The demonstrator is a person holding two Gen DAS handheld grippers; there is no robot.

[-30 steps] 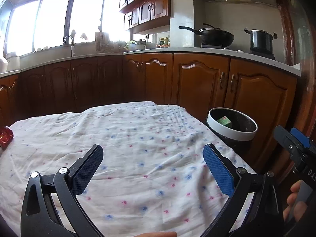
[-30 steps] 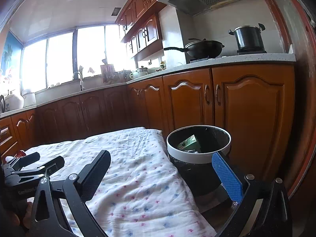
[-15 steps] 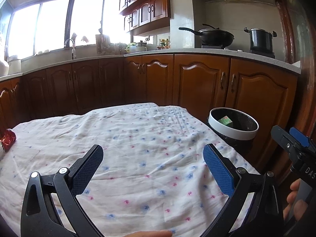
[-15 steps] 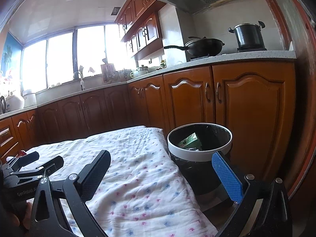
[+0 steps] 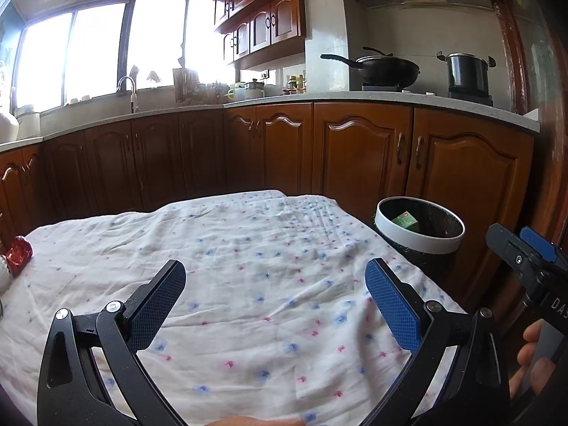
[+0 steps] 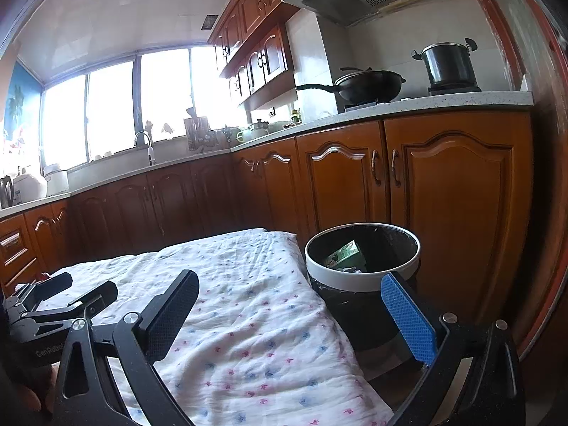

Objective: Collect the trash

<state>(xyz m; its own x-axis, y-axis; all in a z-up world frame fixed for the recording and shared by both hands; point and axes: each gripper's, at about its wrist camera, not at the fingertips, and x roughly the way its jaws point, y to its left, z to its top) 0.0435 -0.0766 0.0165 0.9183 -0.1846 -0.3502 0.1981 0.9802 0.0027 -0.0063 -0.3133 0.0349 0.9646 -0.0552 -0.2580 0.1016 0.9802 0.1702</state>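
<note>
A black trash bin with a white rim (image 5: 419,239) (image 6: 358,280) stands off the table's right edge and holds a green packet (image 5: 404,219) (image 6: 344,254). A red crumpled wrapper (image 5: 19,254) lies at the far left edge of the white flowered tablecloth (image 5: 248,266) (image 6: 248,312). My left gripper (image 5: 275,289) is open and empty above the cloth. My right gripper (image 6: 289,305) is open and empty, between the cloth's right edge and the bin. Each gripper shows at the side of the other's view.
Brown kitchen cabinets (image 5: 355,156) run behind the table and the bin. The counter carries a wok (image 5: 385,69), a pot (image 5: 467,72) and a sink tap (image 5: 127,88). A white object (image 5: 4,277) sits beside the red wrapper.
Both grippers stay open. The left view has tilted up and shifted a little, so the red wrapper sits slightly further right. The right view has barely changed.
</note>
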